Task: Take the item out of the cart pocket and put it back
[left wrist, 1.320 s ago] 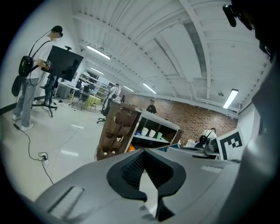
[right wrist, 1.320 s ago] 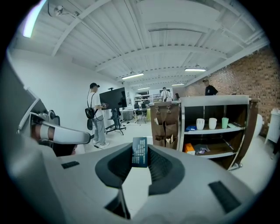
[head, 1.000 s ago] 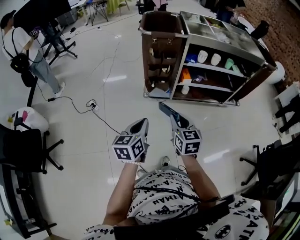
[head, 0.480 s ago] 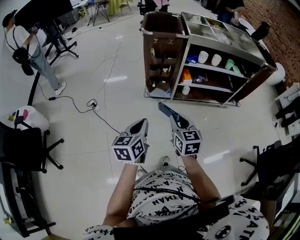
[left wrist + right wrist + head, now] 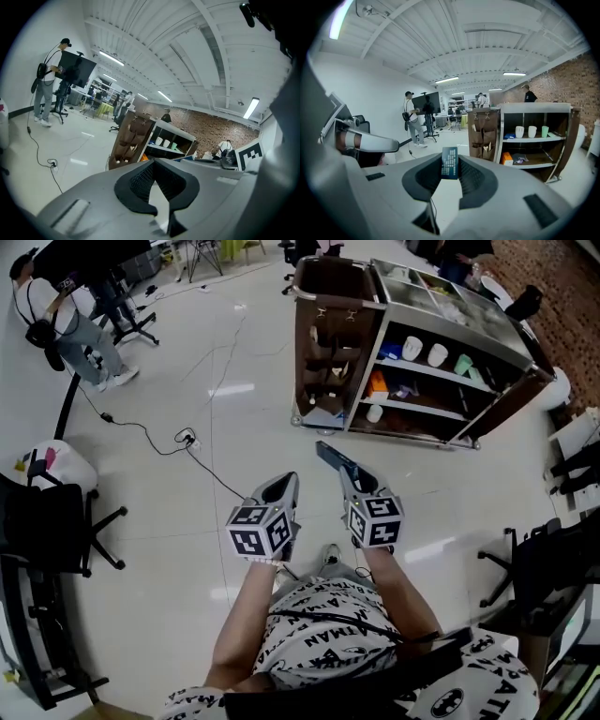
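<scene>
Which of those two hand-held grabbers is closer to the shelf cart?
Right. The right gripper, pinching a small dark card, reaches further toward the cart; the left gripper sits beside it, slightly farther back. Neither touches it.

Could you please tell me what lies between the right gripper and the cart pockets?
Only bare floor separates the right gripper from the cart pockets; the head view shows it.

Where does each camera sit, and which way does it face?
Head view: on the head, facing steeply down toward the cart; shows both arms, left tool, right tool.
Left tool view: on the left tool, facing along its jaws toward the cart; shows those jaws.
Right tool view: on the right tool, facing along its jaws, which pinch a card, toward the cart.
Shared: all three see the cart.
</scene>
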`<state>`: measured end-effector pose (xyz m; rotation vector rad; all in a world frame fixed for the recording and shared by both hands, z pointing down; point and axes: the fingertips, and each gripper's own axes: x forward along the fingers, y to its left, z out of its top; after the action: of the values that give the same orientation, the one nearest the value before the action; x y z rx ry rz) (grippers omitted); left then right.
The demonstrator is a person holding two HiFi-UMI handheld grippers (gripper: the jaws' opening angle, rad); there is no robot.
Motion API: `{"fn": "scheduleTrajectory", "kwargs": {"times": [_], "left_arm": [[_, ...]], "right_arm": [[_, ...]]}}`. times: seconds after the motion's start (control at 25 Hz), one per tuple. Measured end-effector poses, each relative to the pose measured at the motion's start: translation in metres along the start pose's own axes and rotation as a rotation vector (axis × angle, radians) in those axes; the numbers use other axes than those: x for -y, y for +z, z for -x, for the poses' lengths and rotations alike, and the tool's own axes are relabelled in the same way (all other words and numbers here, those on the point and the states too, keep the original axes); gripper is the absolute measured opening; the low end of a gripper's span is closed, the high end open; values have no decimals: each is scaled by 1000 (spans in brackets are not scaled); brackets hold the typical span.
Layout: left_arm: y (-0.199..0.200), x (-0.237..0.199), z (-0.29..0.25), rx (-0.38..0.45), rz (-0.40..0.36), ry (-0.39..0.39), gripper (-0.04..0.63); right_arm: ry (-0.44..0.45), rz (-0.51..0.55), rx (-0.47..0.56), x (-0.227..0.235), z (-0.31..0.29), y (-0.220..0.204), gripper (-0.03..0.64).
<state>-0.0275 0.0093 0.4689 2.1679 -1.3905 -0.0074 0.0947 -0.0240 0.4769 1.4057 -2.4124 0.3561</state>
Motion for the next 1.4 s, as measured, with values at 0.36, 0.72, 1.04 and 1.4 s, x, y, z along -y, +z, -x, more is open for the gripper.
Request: {"fn": "scheduleTrajectory", "kwargs": {"times": [0.36,0.72,1.04,1.4], "left_arm": [[-14,-10,8,-34,-4,-14,-2],[-12,-53,-17,-70,1,36,-2],[24,-86,-112,-79,-15,34,-2],[47,-117,-239,-150,-16,36,-2]], "right_arm": [[-8,-14,-35,-21,2,-22,94],[-56,-68,-18,19,-48,-12,94],[-43,-61,-35,69,-155,10,94],[-61,-44,-56,140,-279,43,94]]}}
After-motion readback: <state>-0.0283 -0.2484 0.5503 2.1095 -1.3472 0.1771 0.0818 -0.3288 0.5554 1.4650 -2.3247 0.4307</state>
